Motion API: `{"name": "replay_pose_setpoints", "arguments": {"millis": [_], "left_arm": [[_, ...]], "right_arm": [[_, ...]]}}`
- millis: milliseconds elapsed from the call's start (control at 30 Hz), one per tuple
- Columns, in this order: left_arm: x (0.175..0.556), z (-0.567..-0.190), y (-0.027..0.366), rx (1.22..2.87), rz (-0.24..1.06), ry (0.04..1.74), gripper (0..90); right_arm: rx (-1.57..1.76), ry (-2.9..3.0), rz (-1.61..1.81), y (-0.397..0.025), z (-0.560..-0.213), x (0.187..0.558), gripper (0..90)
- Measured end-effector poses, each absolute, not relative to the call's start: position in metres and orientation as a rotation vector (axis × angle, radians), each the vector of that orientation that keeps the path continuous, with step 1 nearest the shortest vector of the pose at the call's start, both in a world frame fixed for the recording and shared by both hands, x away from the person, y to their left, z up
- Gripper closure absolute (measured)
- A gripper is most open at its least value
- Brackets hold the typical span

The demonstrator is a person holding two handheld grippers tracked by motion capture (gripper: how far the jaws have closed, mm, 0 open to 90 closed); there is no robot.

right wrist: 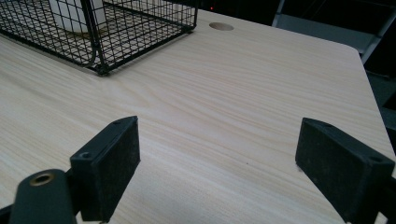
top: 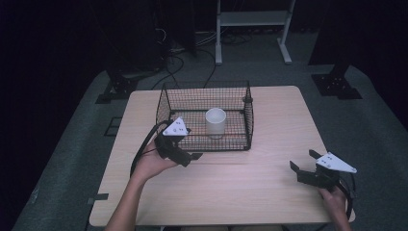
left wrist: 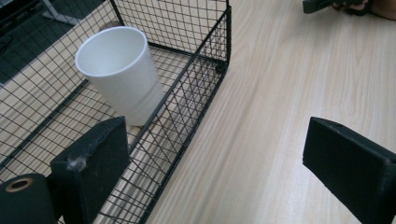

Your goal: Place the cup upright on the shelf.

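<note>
The left gripper (top: 186, 153), jaws spread, hovers at the wire basket (top: 204, 146) holding a smooth white cup (top: 215, 121). The right gripper (top: 304, 165) (also released) sees a round hole (right wrist: 221, 26) in the wood-grain table (right wrist: 243, 102).

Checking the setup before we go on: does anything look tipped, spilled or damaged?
Nothing stands out. The white cup stands upright inside the wire basket, which sits flat on the table. Both grippers, left and right, are open and hold nothing.

Both grippers are black w/ chunky rectangular jaws. The left gripper (top: 180, 147) and right gripper (top: 303, 166) each carry a grey 3-cornered plate w/ small dark dots. Black cable loops off each. Brass-ringed hole near a jaw base. Forearms bare, no sleeves.
</note>
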State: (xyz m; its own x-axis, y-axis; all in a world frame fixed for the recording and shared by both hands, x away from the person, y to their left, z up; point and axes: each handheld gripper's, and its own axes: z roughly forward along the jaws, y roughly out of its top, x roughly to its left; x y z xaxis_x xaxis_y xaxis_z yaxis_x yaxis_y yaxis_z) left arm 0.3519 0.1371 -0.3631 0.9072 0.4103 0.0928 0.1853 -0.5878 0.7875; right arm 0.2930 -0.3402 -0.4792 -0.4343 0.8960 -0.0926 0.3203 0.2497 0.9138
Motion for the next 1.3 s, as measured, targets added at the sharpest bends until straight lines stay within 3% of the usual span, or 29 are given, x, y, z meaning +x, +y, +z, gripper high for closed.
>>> {"name": "replay_pose_setpoints", "arguments": {"millis": [1300], "left_arm": [[0.319, -0.398, 0.159, 2.092, 0.339, 0.520, 6.6]], "right_arm": [[1.099, 1.891, 1.155, -0.339, -0.479, 0.293, 13.1]]}}
